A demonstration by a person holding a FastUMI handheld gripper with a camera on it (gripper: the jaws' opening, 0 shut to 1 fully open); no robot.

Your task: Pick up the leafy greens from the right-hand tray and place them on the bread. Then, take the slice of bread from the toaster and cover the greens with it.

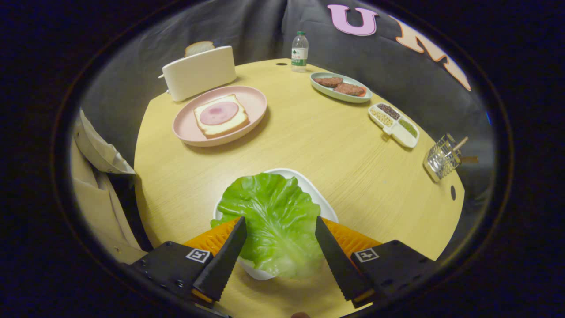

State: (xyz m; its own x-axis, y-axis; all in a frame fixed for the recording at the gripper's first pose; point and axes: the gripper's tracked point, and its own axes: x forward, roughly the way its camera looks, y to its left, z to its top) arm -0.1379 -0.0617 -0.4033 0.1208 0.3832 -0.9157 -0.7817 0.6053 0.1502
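Leafy greens (273, 221): bright green, pale veins, on white tray (324, 203). Table (309, 141): light yellow wood grain. Upper left: cream toaster (198, 73), pink plate (251, 104), bread (220, 115) pale with pink ham round. Upper right: pale green dish (318, 88), brown patties (340, 85).

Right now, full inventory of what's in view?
lettuce leaf: 1, green, on white tray between the gripper fingers
white tray: 1, under the leaf
pink plate: 1, beyond the leaf
bread slice with ham: 1, on pink plate
toaster: 1, cream, behind plate
toast slice: 1, in toaster
water bottle: 1, clear, far table edge
patty dish: 1, pale green, two brown patties
divided dish: 1, white, grains
wire basket: 1, table's right edge
gripper: 1, open around leaf
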